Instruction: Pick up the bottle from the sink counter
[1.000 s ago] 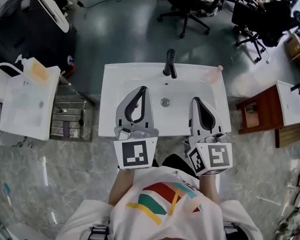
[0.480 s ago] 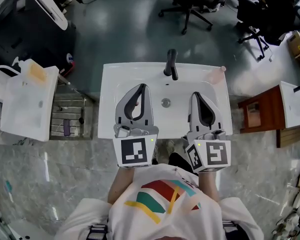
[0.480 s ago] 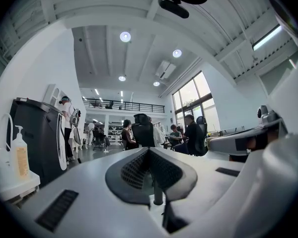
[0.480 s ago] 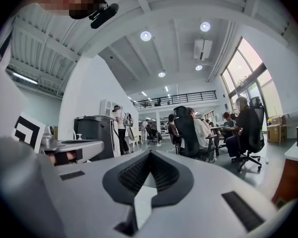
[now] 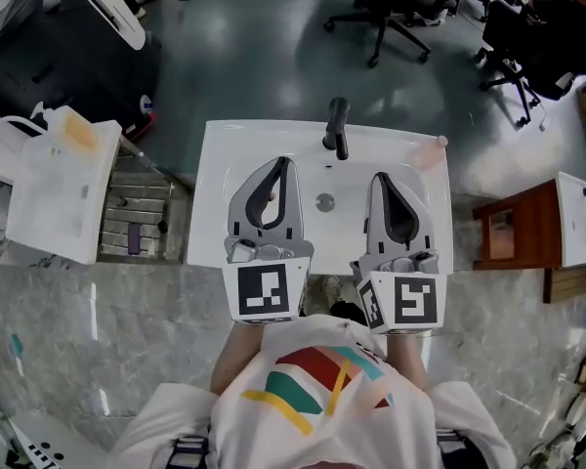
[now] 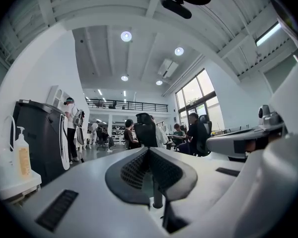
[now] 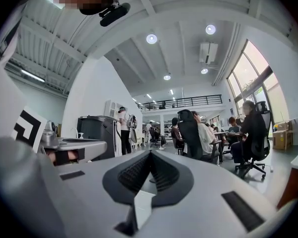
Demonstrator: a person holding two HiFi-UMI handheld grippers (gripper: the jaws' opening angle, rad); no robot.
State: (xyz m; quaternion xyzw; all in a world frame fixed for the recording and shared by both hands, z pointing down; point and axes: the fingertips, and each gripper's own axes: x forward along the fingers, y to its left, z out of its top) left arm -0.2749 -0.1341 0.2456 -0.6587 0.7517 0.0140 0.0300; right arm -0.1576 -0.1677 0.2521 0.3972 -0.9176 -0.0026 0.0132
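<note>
In the head view a small pale pink bottle (image 5: 429, 151) lies at the back right corner of the white sink counter (image 5: 215, 164). A black faucet (image 5: 336, 126) stands at the back middle. Both grippers hover over the basin, pointing away from me. My left gripper (image 5: 282, 163) is shut with nothing held, left of the drain (image 5: 324, 201). My right gripper (image 5: 379, 178) is also shut and empty, a short way in front and to the left of the bottle. Each gripper view shows its own jaws closed together, left gripper (image 6: 149, 150) and right gripper (image 7: 150, 153), with no bottle in sight.
A second white sink unit (image 5: 54, 189) with a soap dispenser (image 5: 70, 128) stands to the left. A brown wooden stool (image 5: 506, 229) is on the right. Office chairs (image 5: 391, 8) and seated people fill the room beyond the sink.
The head view has shifted a little, so the sink sits slightly lower in frame. Both grippers stay shut over the basin in about the same place.
</note>
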